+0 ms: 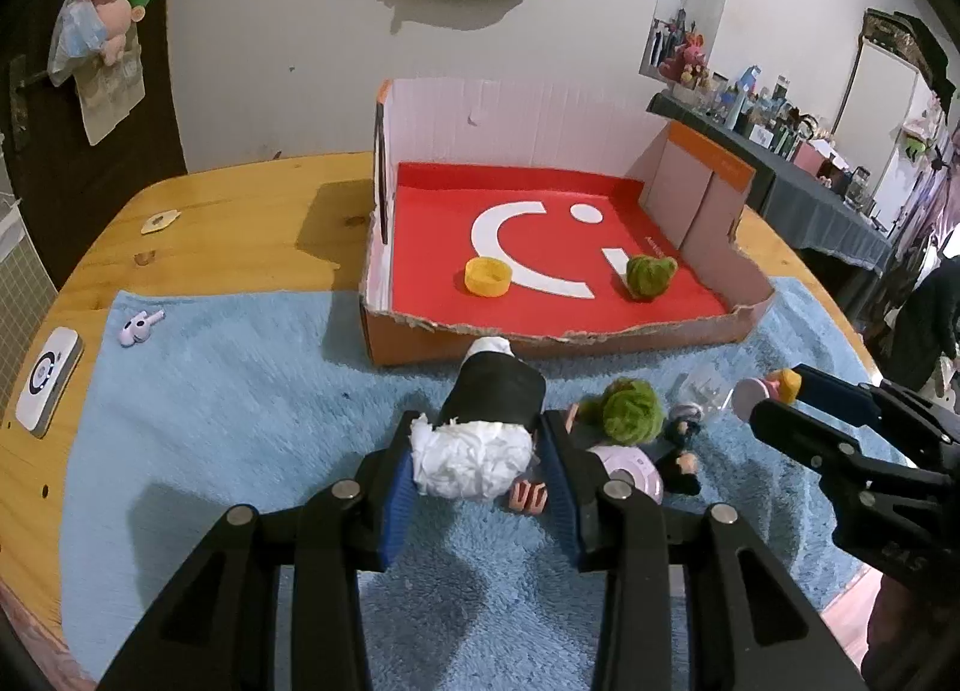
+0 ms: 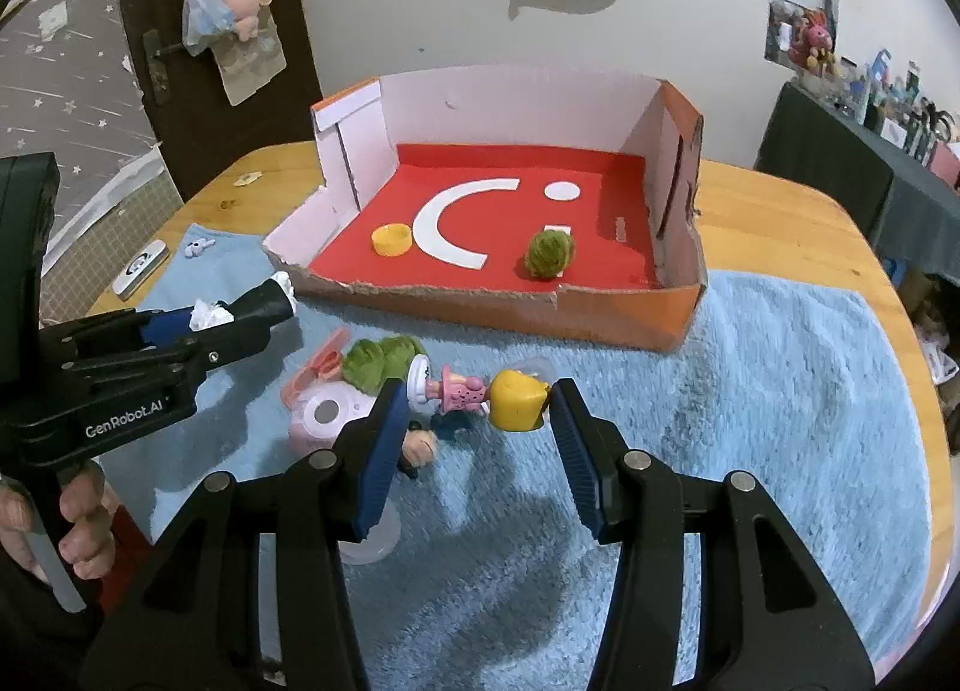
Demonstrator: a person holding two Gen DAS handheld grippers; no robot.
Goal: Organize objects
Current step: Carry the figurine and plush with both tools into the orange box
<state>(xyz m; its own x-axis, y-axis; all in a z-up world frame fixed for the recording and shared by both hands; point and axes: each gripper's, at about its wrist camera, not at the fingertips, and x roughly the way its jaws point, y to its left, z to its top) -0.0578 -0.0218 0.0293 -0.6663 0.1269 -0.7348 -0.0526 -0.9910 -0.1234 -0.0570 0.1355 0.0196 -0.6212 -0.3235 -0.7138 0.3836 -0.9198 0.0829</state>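
Left claw (image 1: 480, 469) pinches black tube stuffed with white tissue (image 1: 489, 427), above blue towel (image 1: 240, 391). Right claw (image 2: 474, 421) clamps doll figure (image 2: 480, 394) sideways, yellow head against right pad. Cardboard box (image 2: 480, 301) at tabletop (image 1: 240, 211) far edge holds yellow cap (image 2: 392, 240) and green pompom (image 2: 549, 253).

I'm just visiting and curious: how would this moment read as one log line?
left gripper: shut on black tube | right gripper: shut on doll | box: yellow cap, green pompom
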